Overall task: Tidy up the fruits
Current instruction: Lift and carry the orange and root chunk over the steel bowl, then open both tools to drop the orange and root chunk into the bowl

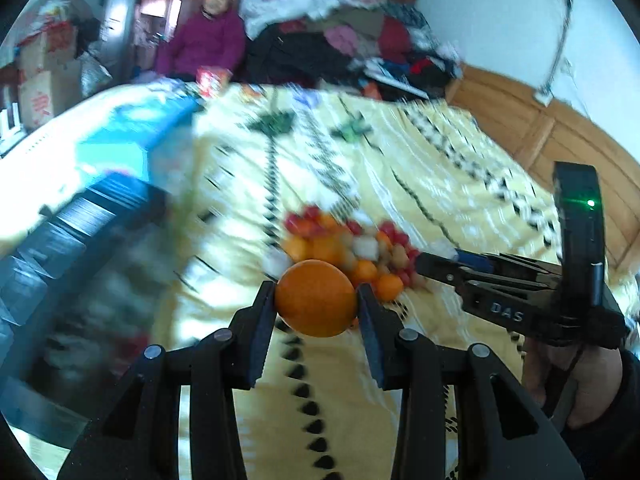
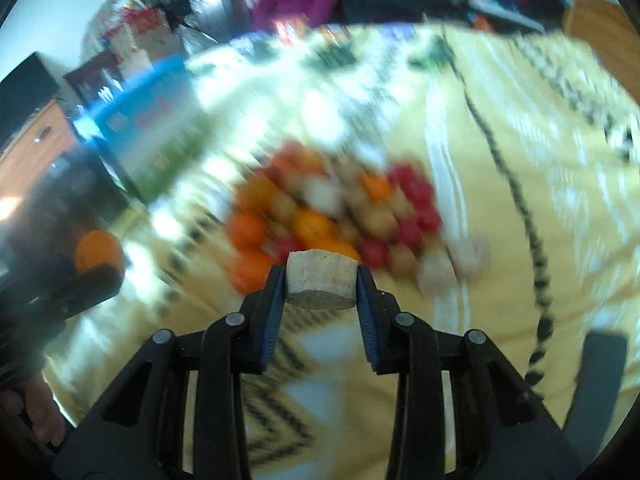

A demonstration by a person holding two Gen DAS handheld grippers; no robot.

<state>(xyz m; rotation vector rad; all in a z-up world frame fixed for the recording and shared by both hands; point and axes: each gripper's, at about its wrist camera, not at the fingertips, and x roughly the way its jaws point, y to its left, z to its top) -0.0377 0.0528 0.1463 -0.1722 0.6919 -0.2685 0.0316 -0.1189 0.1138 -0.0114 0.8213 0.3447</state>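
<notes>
- Orange and round, the tangerine (image 1: 316, 298) is pinched only at its sides by the left hand-held gripper (image 1: 317, 300), above the yellow bedspread (image 1: 460, 168); it could roll free and drop into the fruit pile (image 1: 348, 246).
- From the right wrist, the right hand-held gripper (image 2: 322, 284) clamps a tan, flat-ended fruit piece (image 2: 322, 282) by its edges over the pile (image 2: 332, 216); blur suggests quick motion, which could shake it loose.
</notes>
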